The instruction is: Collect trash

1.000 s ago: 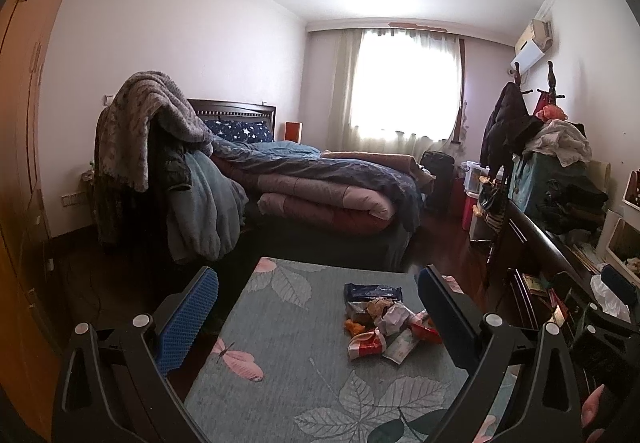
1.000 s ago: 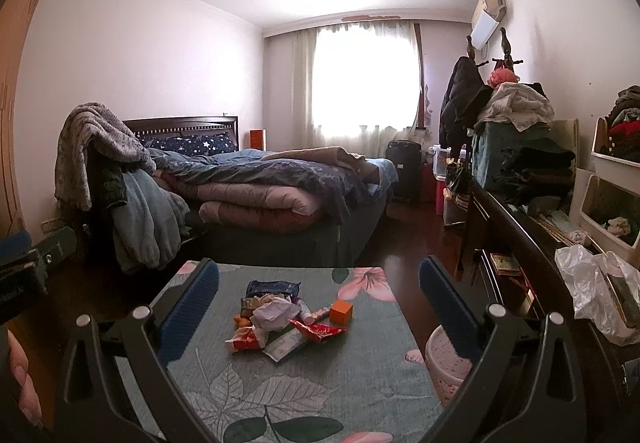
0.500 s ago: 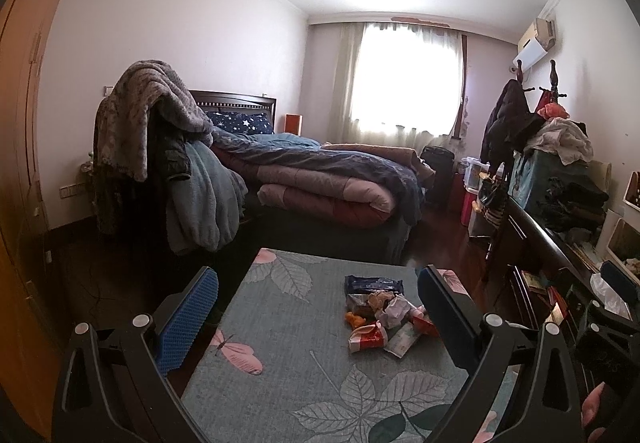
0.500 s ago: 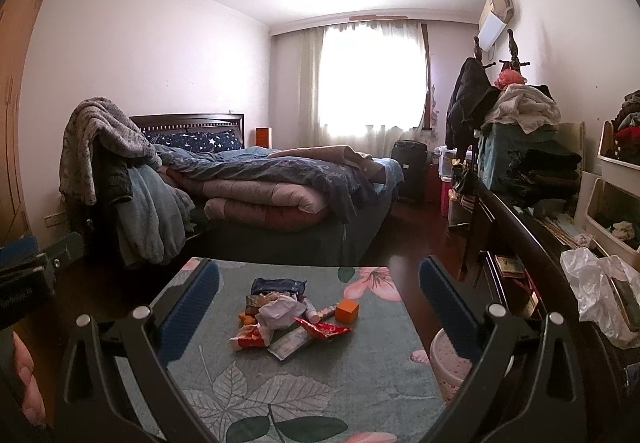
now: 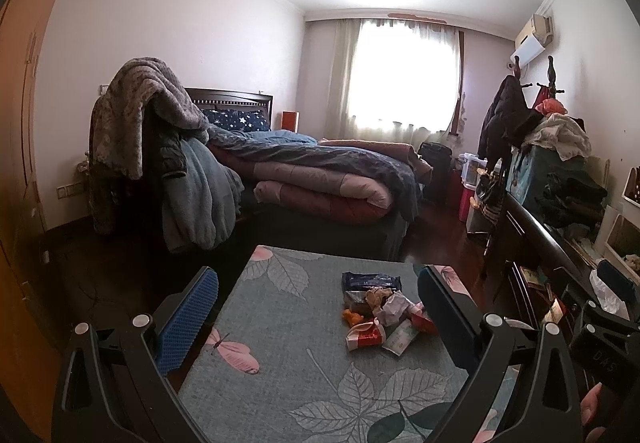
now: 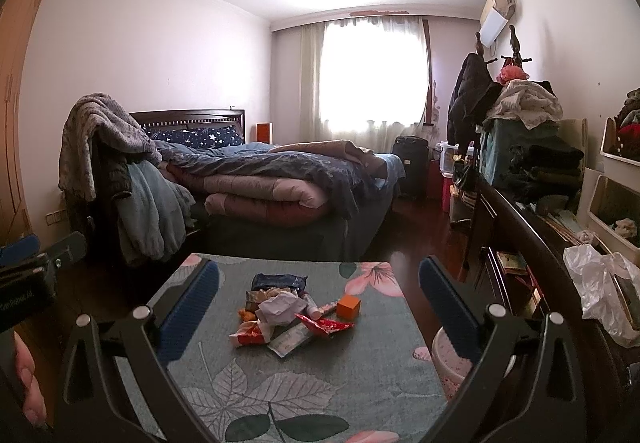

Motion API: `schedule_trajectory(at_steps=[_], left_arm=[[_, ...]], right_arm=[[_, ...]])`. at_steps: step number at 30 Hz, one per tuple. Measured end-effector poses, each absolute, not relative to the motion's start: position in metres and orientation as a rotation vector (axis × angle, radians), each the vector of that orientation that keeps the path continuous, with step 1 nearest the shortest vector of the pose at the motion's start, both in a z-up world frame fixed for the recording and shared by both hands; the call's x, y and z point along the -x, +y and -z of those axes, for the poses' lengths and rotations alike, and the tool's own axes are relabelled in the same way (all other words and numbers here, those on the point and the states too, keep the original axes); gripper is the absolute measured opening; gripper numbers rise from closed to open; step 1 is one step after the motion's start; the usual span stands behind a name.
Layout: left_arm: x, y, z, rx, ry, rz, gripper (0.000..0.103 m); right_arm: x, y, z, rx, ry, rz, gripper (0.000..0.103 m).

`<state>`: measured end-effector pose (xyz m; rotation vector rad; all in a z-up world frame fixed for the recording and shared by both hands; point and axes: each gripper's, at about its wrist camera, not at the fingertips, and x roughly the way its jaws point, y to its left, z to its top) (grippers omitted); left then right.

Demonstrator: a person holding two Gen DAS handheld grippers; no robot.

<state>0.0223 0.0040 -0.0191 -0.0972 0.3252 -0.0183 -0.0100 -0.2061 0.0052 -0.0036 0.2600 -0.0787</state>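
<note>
unmade bed (image 5: 320,179) beneath bright window (image 5: 404,79)

Your tablecloth (image 6: 304,375): grey-teal, leaf and pink flower print | cube (image 6: 348,306), frame centre: orange | wrapper (image 6: 325,323): red | pillow (image 6: 200,134), left: navy, white stars | finger pads (image 6: 188,309): blue

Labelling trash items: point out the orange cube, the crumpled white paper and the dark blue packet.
orange cube (image 6: 348,306), right wrist view, front face.
crumpled white paper (image 6: 280,306), right wrist view, middle.
dark blue packet (image 5: 370,280), left wrist view, middle.

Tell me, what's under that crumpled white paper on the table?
The paper lies on top of the trash pile, over a red-and-white wrapper and a pale flat packet. Whatever lies directly beneath it is covered.
</note>
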Motion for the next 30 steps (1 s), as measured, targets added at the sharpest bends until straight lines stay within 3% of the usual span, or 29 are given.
schedule_trajectory(at_steps=[30], left_arm=[[-0.0214, -0.0030, 0.0200, 0.088, 0.325, 0.032, 0.099]], right_arm=[[0.0100, -0.2136, -0.0014, -0.003, 0.259, 0.073, 0.100]])
